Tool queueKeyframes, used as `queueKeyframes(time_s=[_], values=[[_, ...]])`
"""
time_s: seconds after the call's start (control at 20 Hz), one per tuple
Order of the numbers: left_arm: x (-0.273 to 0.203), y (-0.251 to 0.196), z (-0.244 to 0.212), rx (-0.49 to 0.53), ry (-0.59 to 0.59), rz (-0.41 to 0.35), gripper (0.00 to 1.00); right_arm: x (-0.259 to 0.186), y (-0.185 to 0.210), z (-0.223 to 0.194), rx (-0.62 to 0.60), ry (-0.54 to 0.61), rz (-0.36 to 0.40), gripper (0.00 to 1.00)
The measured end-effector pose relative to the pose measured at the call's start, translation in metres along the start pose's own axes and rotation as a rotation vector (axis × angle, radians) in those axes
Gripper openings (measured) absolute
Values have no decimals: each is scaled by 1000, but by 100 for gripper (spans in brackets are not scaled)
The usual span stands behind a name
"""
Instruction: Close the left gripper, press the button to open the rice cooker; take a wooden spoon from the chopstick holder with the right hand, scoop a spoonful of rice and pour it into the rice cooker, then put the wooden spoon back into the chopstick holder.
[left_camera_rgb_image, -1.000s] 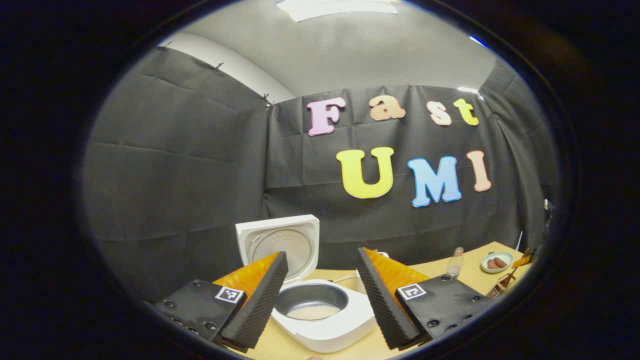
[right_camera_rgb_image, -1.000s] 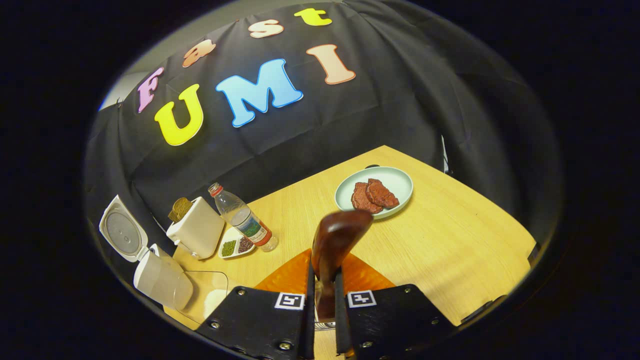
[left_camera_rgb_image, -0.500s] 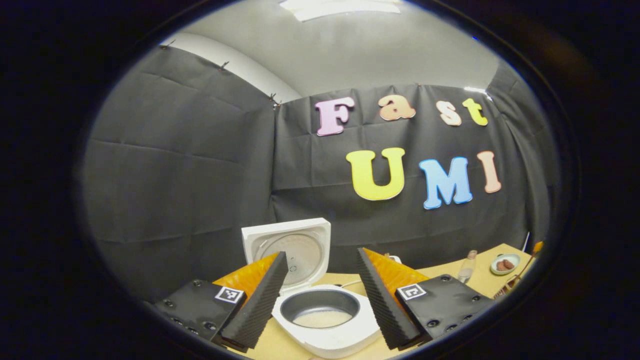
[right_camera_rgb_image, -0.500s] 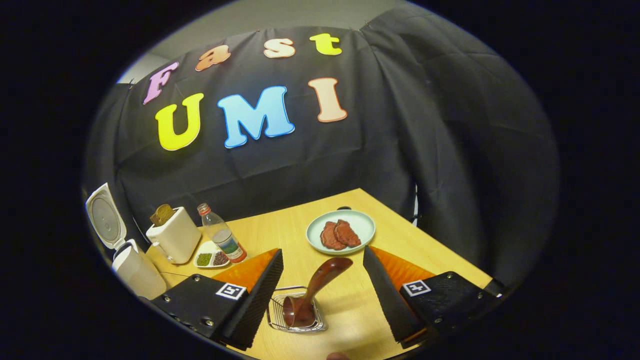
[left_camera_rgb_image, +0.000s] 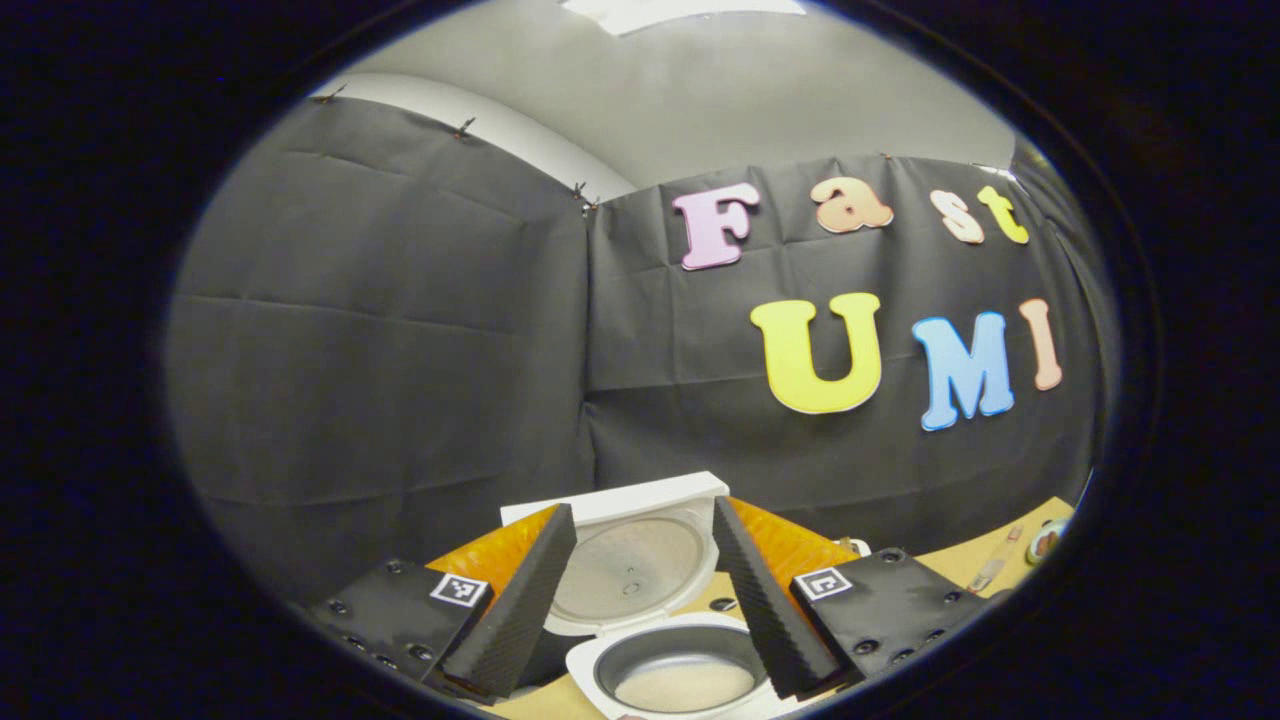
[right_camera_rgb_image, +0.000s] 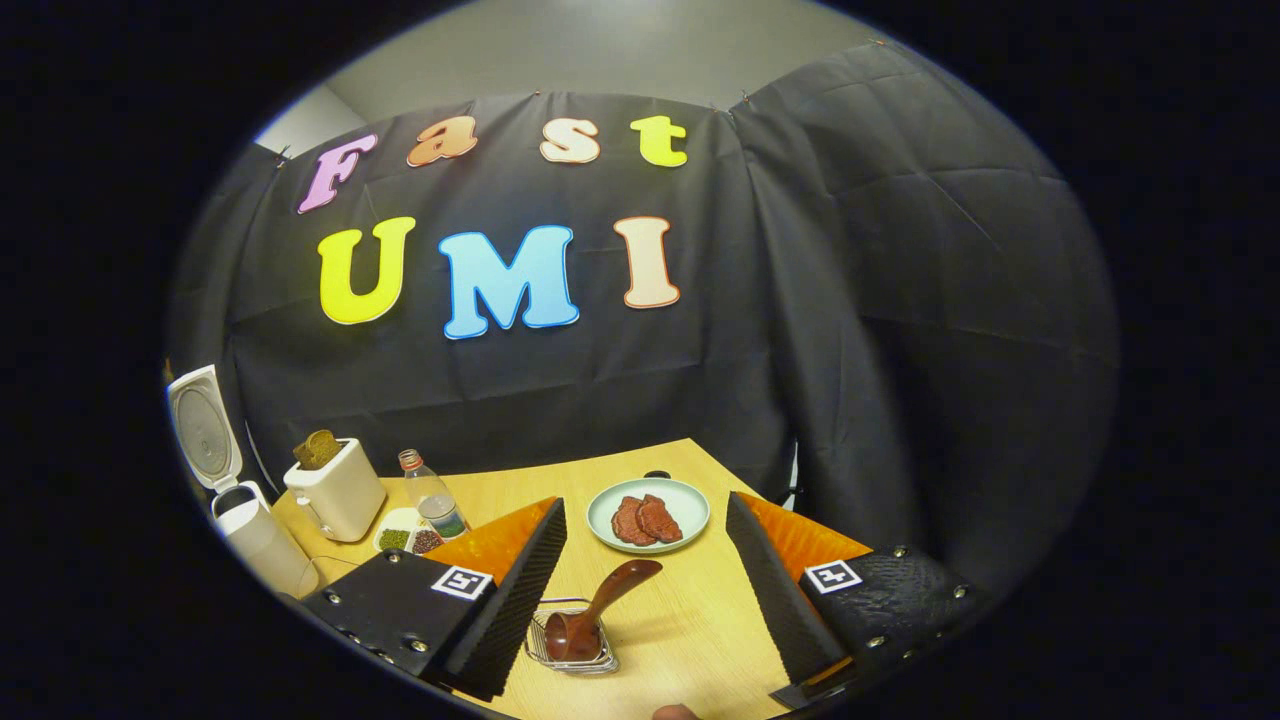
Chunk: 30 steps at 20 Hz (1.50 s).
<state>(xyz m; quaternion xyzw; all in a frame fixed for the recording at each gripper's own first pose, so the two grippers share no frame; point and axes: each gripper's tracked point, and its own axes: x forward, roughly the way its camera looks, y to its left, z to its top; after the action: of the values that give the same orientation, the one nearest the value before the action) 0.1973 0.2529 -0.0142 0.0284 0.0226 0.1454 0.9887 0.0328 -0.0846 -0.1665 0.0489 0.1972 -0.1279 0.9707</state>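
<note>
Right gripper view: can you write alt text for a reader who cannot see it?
The right hand-held gripper is open above a wooden table, where a wooden spoon leans in a wire chopstick holder. Beyond are a plate of meat, a bottle, a toaster and an open rice cooker.

The wooden spoon (right_camera_rgb_image: 598, 606) stands in the chopstick holder (right_camera_rgb_image: 572, 648) before me. Behind it sits a plate (right_camera_rgb_image: 647, 514); the rice cooker (right_camera_rgb_image: 235, 505) lies far left.
</note>
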Motion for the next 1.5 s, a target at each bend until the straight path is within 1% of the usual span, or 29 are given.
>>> queueKeyframes(time_s=[0.15, 0.3, 0.5, 0.7, 0.95, 1.0, 1.15, 1.35, 1.5], values=[[40, 4, 9, -34, 10, -1, 96, -10, 0, -2, -27, -8, -26, 98], [83, 13, 17, -59, 13, 14, 96, -20, 4, -4, -18, -15, -36, 98], [130, 22, 11, -88, 60, 39, 95, -30, 6, -13, -32, -9, -47, 98], [173, 22, -9, -77, 121, 50, 95, -36, 9, -21, -57, 8, -48, 98], [222, 19, -57, -88, 290, 84, 95, -40, 19, -25, -61, 9, -22, 98], [225, 22, -63, -80, 292, 88, 96, -41, 20, -26, -69, 11, -19, 98], [222, 14, -61, -59, 321, 100, 95, -42, 19, -28, -88, 16, -9, 98], [213, 9, -60, -68, 329, 98, 96, -40, 17, -22, -86, 11, 18, 98], [191, -2, -59, -67, 325, 94, 95, -37, 12, -11, -81, -1, 40, 98]])
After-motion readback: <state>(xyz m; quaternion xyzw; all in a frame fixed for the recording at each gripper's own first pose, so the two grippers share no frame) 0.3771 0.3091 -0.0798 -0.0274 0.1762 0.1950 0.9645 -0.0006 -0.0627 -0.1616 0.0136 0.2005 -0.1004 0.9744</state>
